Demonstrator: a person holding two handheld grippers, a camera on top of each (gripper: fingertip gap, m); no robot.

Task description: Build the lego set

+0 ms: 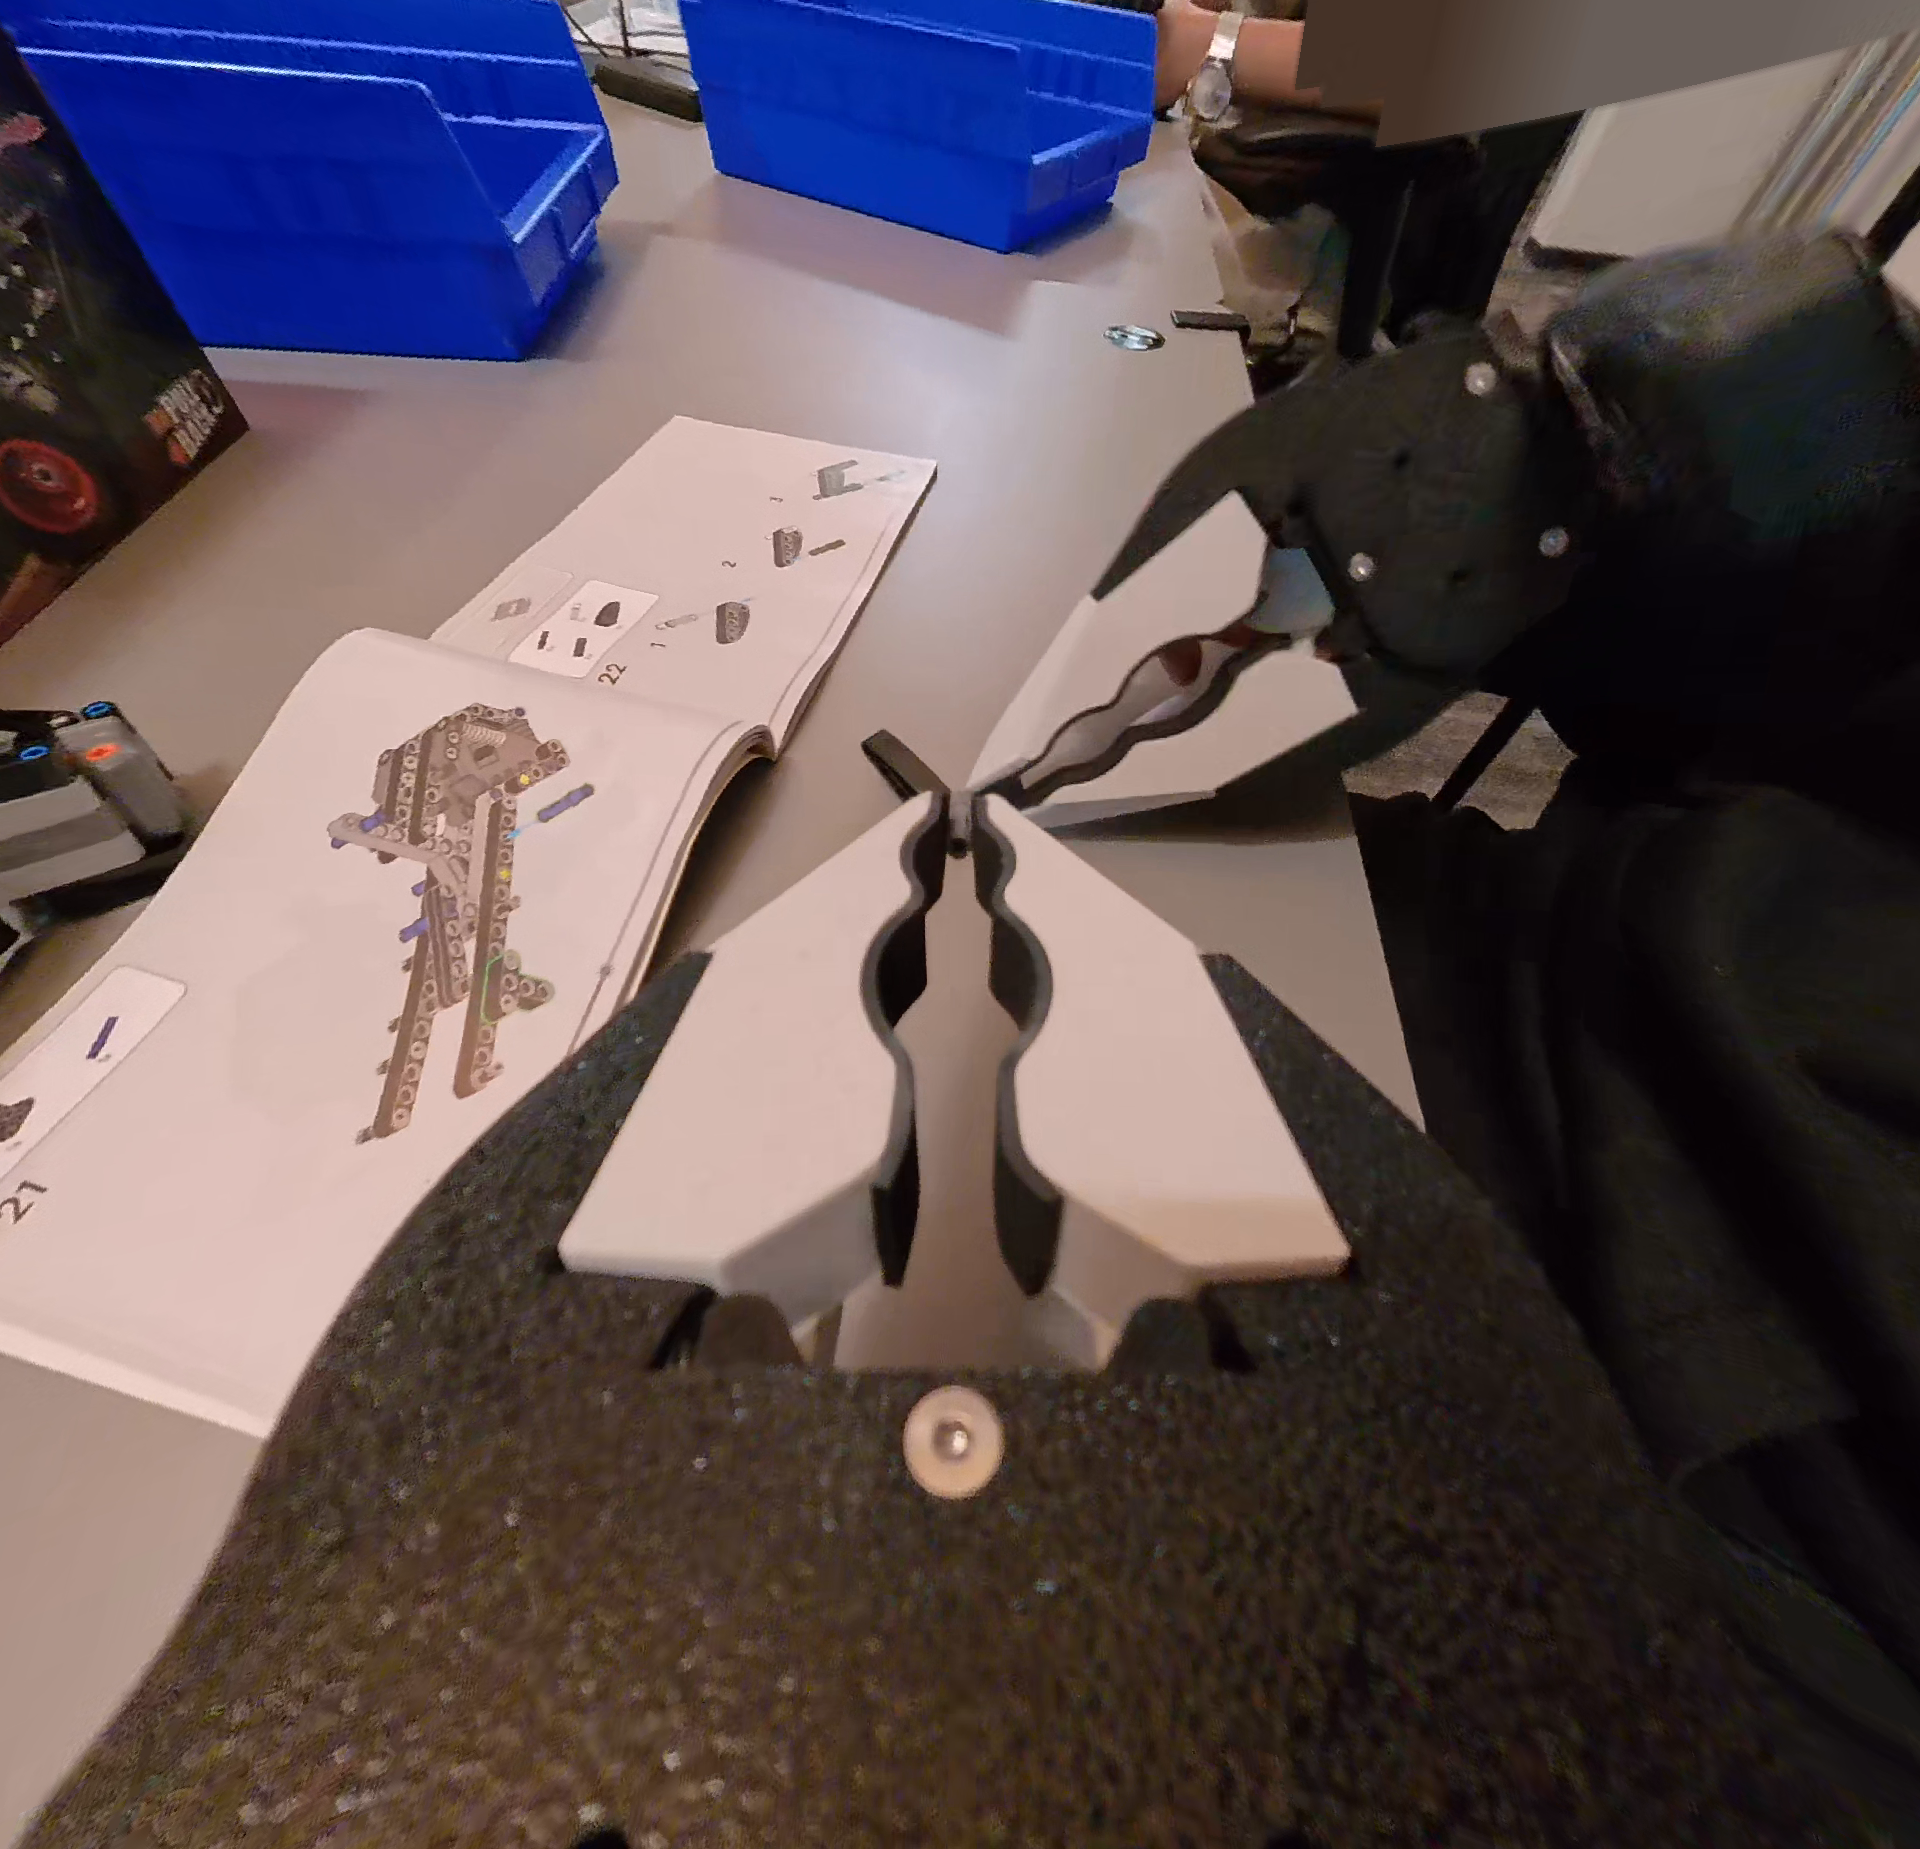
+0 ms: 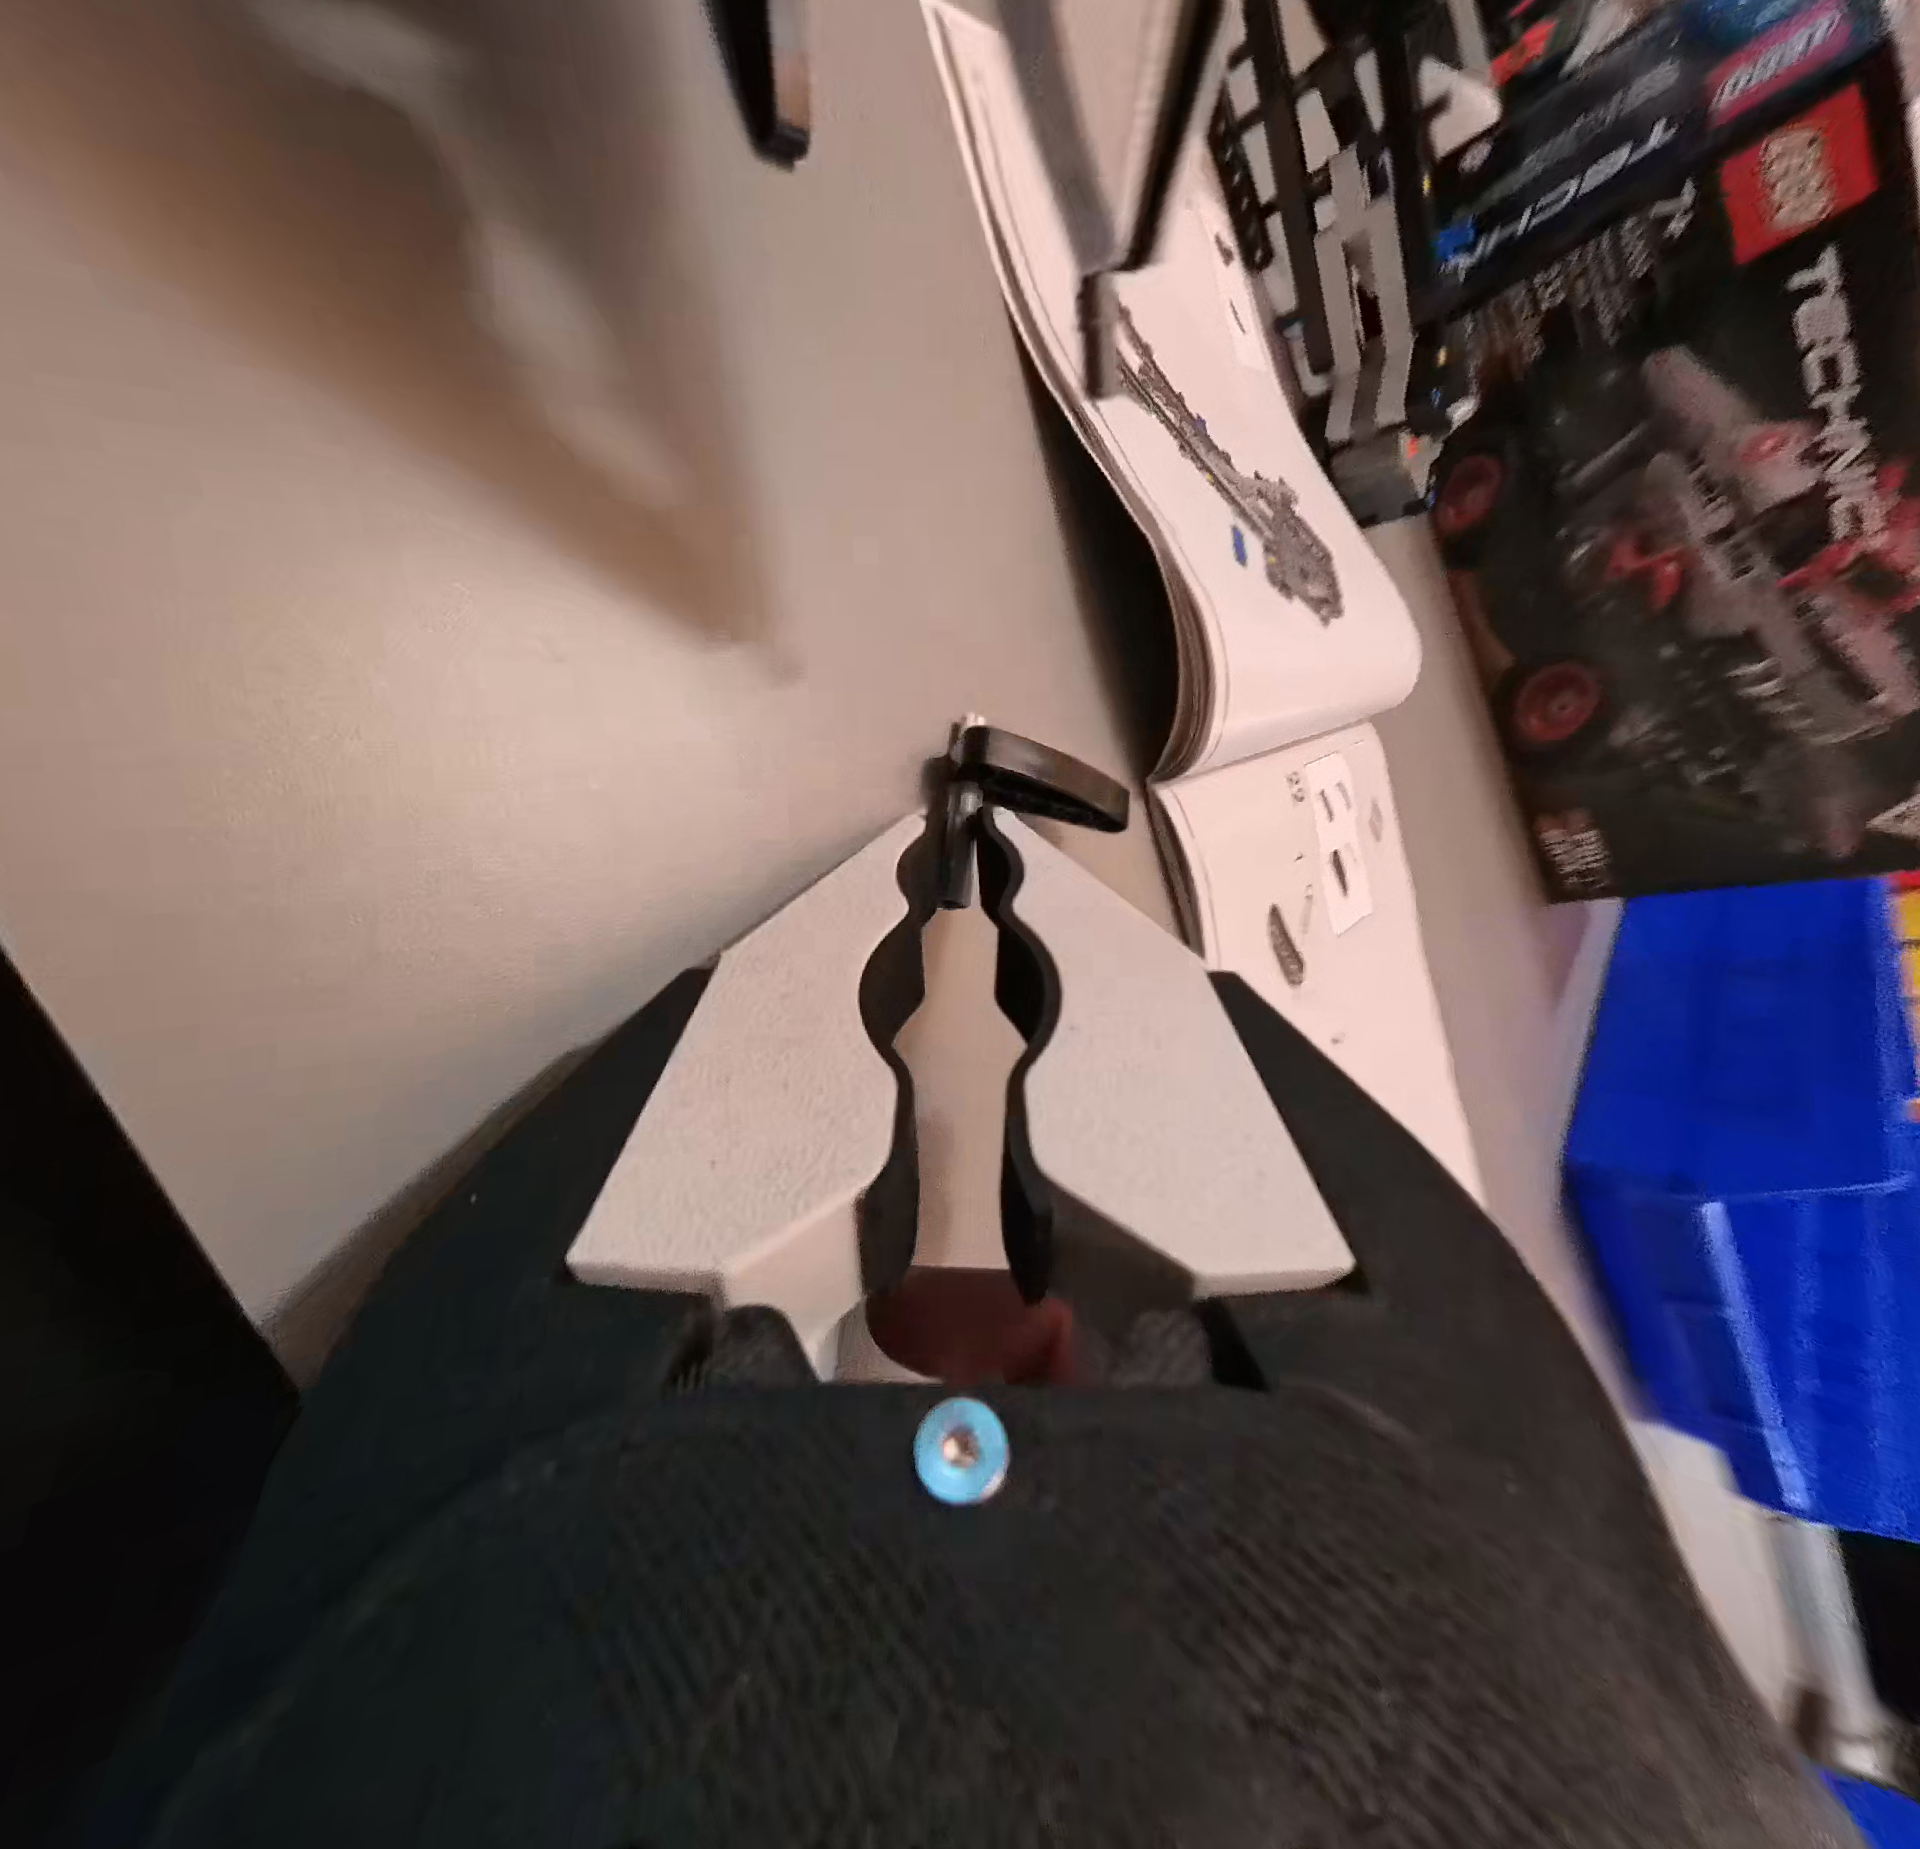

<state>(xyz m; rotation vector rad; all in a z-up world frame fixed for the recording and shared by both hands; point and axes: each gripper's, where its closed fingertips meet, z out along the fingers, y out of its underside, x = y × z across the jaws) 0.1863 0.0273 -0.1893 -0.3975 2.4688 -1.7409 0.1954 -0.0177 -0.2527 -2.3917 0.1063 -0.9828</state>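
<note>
Left tool (image 1: 961, 825): fingers drawn together at the tips, clamped on a small black lego piece (image 1: 902, 760) that juts out to the upper left past the fingertips. The piece is held in the air above the grey bench (image 1: 883, 345), just beside the right edge of the open instruction booklet (image 1: 499, 864).

Right tool (image 2: 964, 843): fingers together at the tips, pinching a thin black pin (image 2: 961, 854) that stands along the finger line. The pin meets the same curved black lego piece (image 2: 1049, 783), which extends to the right from the tips. In the left wrist view the right tool (image 1: 997, 787) comes in from the right, and its tips meet the left tool's tips at the piece.

Surroundings: the booklet lies flat on the bench, open on pages with assembly drawings. Behind it stand two blue bins (image 1: 343, 168) and (image 1: 914, 106). The set's box (image 2: 1704, 511) stands at the booklet's far side, with a partly built grey and black assembly (image 1: 73, 791) near it. A person's arm with a wristwatch (image 1: 1210, 74) rests at the far edge of the bench.
</note>
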